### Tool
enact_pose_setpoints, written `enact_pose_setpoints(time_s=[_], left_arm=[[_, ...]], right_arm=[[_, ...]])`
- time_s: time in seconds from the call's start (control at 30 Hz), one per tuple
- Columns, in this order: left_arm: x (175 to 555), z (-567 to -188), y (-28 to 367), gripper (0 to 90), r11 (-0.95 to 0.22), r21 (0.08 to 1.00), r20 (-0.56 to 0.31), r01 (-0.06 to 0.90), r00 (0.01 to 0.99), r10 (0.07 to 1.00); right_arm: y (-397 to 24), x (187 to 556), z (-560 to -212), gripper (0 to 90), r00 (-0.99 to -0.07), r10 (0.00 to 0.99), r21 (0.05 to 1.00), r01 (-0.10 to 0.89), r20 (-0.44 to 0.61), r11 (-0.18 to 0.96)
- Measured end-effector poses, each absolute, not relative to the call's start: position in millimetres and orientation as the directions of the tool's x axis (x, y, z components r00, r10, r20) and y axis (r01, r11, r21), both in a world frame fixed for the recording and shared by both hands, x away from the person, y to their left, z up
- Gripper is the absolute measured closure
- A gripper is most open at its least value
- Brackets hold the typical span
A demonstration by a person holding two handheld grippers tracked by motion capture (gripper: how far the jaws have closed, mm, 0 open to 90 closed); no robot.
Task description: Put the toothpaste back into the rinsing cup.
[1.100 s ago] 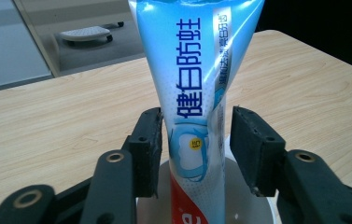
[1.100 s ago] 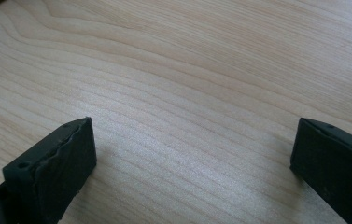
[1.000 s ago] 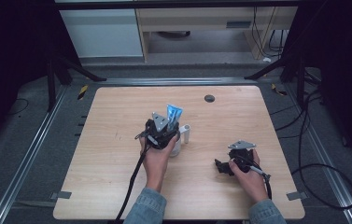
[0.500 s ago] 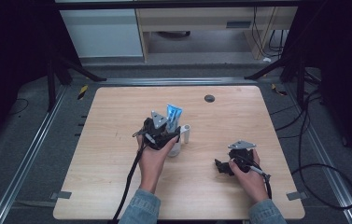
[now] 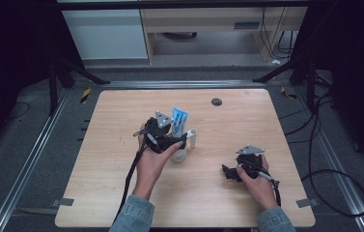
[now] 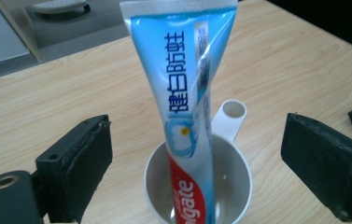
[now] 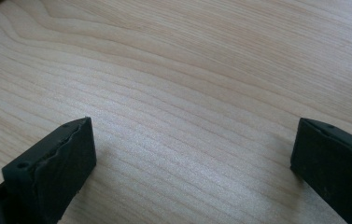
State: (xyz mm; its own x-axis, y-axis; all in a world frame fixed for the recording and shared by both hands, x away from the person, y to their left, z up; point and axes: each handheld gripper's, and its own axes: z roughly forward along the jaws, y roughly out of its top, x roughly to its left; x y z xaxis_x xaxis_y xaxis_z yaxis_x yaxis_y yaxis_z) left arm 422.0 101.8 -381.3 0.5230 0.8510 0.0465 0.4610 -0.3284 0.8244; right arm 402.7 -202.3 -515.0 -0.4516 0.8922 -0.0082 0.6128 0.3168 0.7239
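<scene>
Blue-and-white plastic toothpaste tube point(image 6: 183, 93), red base band, dark blue lettering; plain white plastic cup point(image 6: 232, 184); pale wood-grain bench point(image 7: 201, 70); black hand-held gripper point(image 6: 201, 154) pads.

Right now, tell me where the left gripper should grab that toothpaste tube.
Grip the toothpaste tube on its blue midsection above the white cup rim, pads on the flat faces. It stands nearly upright, cap down, between the left gripper's open jaws; probably just close level.

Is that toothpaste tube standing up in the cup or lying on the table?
Standing. The toothpaste tube rises from inside the white cup, leaning slightly, its lower end in the cup.
</scene>
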Motion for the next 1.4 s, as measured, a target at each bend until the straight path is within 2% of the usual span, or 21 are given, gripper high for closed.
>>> enact_pose_setpoints(time_s=[0.1, 0.23, 0.7, 1.4], left_arm=[[421.1, -381.0, 106.8, 6.8, -0.314, 0.822, 0.019, 0.475, 0.528, 0.849], [417.4, -378.4, 113.2, 6.2, -0.324, 0.816, 0.030, 0.479, 0.524, 0.851], [408.1, -382.1, 141.7, 5.1, -0.289, 0.796, -0.015, 0.532, 0.494, 0.869], [396.9, -406.7, 189.7, 4.9, -0.325, 0.737, 0.030, 0.593, 0.451, 0.892]], right_arm=[[-202.2, 402.6, -514.9, 0.4, -0.450, 0.893, 0.724, 0.614, -0.007, 0.315], [-202.2, 402.4, -514.9, 0.4, -0.450, 0.893, 0.723, 0.615, -0.006, 0.314], [-201.8, 401.8, -514.9, 0.4, -0.444, 0.896, 0.723, 0.617, -0.004, 0.309], [-201.1, 402.6, -514.8, 0.4, -0.440, 0.898, 0.725, 0.617, -0.004, 0.306]])
